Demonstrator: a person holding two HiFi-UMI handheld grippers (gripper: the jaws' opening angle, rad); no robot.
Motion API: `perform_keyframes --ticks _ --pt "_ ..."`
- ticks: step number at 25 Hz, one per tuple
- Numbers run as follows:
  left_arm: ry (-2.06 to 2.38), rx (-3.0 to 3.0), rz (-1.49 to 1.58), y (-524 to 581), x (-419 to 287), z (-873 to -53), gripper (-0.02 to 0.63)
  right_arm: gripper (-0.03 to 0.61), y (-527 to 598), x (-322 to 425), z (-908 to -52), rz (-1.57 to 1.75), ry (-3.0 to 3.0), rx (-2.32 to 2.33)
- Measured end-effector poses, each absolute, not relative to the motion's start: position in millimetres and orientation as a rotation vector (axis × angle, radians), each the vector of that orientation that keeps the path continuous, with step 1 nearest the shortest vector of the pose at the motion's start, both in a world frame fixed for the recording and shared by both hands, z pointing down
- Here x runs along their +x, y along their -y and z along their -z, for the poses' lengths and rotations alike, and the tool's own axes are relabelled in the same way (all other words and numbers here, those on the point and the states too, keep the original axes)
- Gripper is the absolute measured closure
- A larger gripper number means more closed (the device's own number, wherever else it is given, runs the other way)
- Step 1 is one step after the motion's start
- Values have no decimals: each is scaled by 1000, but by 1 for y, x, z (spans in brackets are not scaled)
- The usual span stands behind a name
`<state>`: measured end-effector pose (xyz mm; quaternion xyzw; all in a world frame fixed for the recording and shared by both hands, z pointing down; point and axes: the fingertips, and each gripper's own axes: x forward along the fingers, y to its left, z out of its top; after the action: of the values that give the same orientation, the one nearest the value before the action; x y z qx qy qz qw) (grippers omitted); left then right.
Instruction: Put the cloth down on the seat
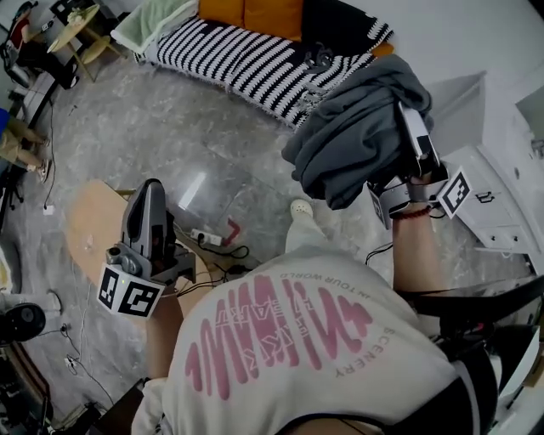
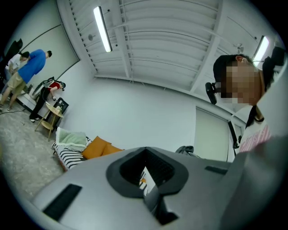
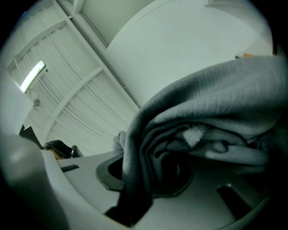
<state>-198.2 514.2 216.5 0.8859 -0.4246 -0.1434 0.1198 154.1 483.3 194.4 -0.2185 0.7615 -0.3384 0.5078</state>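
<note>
the right gripper [image 1: 407,115] is clamped on one grey cloth [image 1: 357,127]; in the right gripper view its jaws [image 3: 153,176] pinch a thick fold and the rest of the cloth [image 3: 211,112] bulges out over them toward 2 o'clock. in the head view that bundle hangs in the air at about 2 o'clock, clear of the sofa [image 1: 255,64] that lies at 12 o'clock, so the cloth is not on the seat. the left gripper [image 1: 150,192] sits at 8 o'clock, its jaws drawn together with nothing between them; the left gripper view shows only a thin slit at the tips [image 2: 148,179]. two marker cubes show, one on each gripper [image 1: 130,292] [image 1: 455,194]. on the sofa lie one black-and-white striped cover, two orange cushions [image 1: 251,13] and one pale green towel [image 1: 153,21] at its 10 o'clock end. one power strip [image 1: 208,238] lies on the floor between the grippers. in the left gripper view, two ceiling lights [image 2: 102,29] glow and two people [image 2: 27,67] stand far off at 9 o'clock.
</note>
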Motion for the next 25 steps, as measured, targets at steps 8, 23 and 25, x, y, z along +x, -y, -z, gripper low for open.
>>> perform_keyframes --ticks 8,23,25 --pt "1213 2573 379 -450 -165 -224 604 471 -397 169 -202 837 -1894 -468" --pt "1222 2563 428 -362 -103 -221 604 471 -300 207 -206 886 -1986 -481" --pt "1213 2555 418 -348 -98 -226 604 471 -283 204 -207 892 -1995 -465"
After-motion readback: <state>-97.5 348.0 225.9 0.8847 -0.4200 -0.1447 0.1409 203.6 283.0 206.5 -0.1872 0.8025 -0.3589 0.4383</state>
